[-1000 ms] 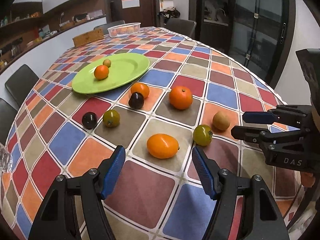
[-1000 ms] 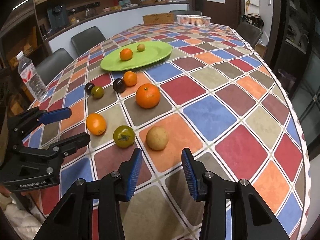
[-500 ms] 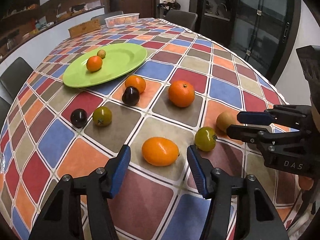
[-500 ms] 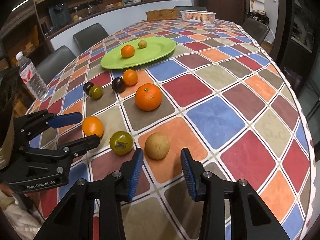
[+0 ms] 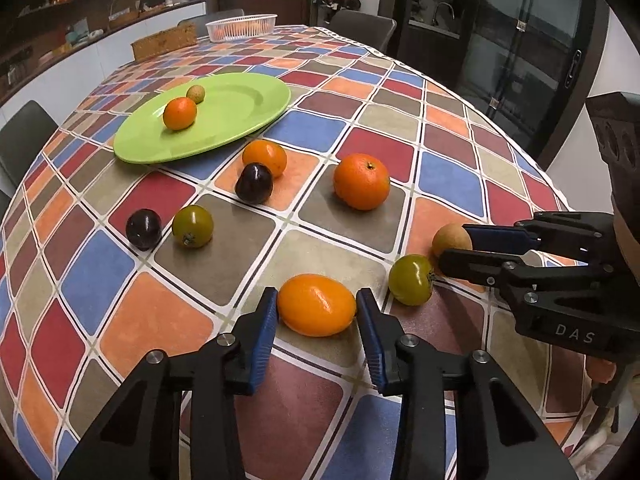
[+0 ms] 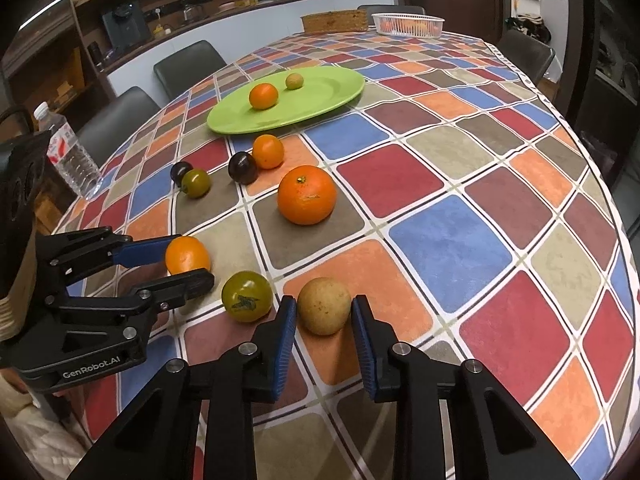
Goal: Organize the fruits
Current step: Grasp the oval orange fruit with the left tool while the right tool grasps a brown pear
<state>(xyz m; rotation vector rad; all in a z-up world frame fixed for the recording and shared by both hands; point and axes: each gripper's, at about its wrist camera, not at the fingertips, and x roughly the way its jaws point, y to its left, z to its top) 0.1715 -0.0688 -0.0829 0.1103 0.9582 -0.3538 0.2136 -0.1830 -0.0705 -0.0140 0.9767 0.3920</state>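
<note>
Your left gripper [image 5: 316, 312] brackets the oval orange fruit [image 5: 316, 310] on the tablecloth [image 5: 448, 176] — jaws open, pads just beside it on both sides, not clamped. Your right gripper [image 6: 324, 318] likewise straddles the tan fruit [image 6: 324, 306], jaws open with a slim gap each side. The green tomato [image 6: 247, 296] sits at 9 o'clock of the tan fruit, and the green plate [image 6: 320, 100] lies well beyond at 12 o'clock — a small orange [image 6: 263, 96] already on it.
</note>
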